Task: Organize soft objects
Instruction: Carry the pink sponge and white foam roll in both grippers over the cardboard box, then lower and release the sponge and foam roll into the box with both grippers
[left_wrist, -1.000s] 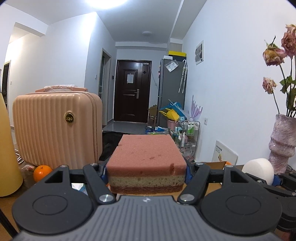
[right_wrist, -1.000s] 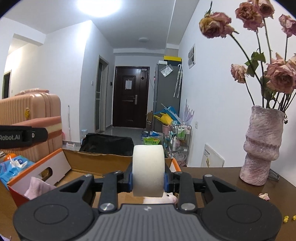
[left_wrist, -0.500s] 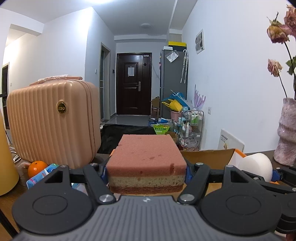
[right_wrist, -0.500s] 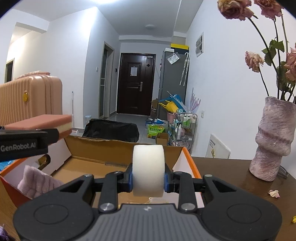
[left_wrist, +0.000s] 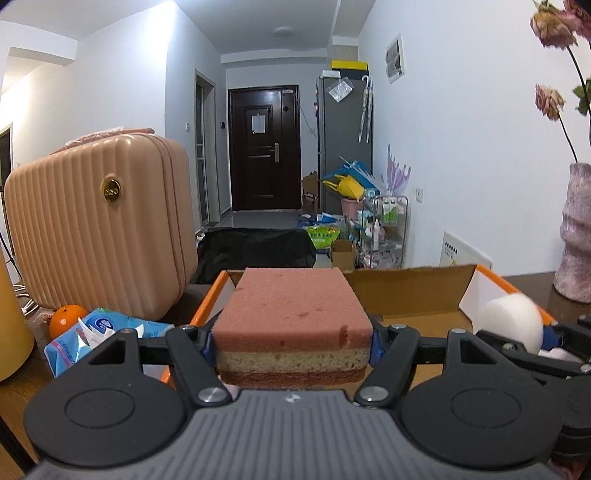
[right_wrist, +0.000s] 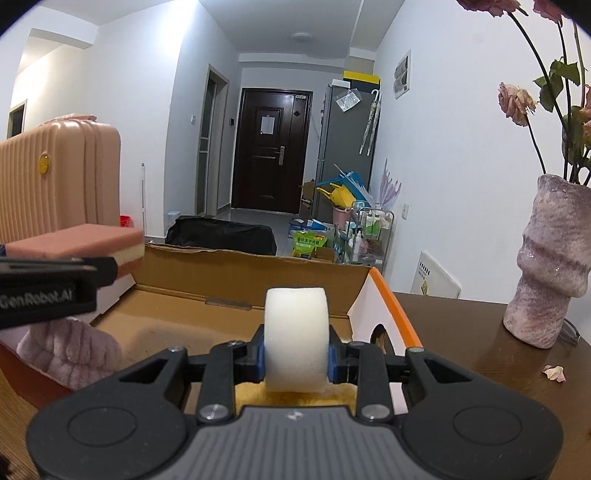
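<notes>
Both of my grippers have come lower and nearer the cardboard box (right_wrist: 236, 284), whose open inside now lies just beyond my jaws. My left gripper (left_wrist: 293, 341) is clamped on the layered pink sponge (left_wrist: 291, 314), squeezing its sides. My right gripper (right_wrist: 296, 356) is closed on the white foam roll (right_wrist: 296, 339), held upright over the box floor. Left of the right jaws, a fuzzy pink cloth (right_wrist: 70, 350) lies in the box. My left gripper's side reads "GenRobot.AI" in the right view. Left of the left jaws sit a blue tissue pack (left_wrist: 99, 330), an orange (left_wrist: 66, 319) and a ribbed suitcase (left_wrist: 99, 229). Right of both stands a pink vase (right_wrist: 546, 262).
</notes>
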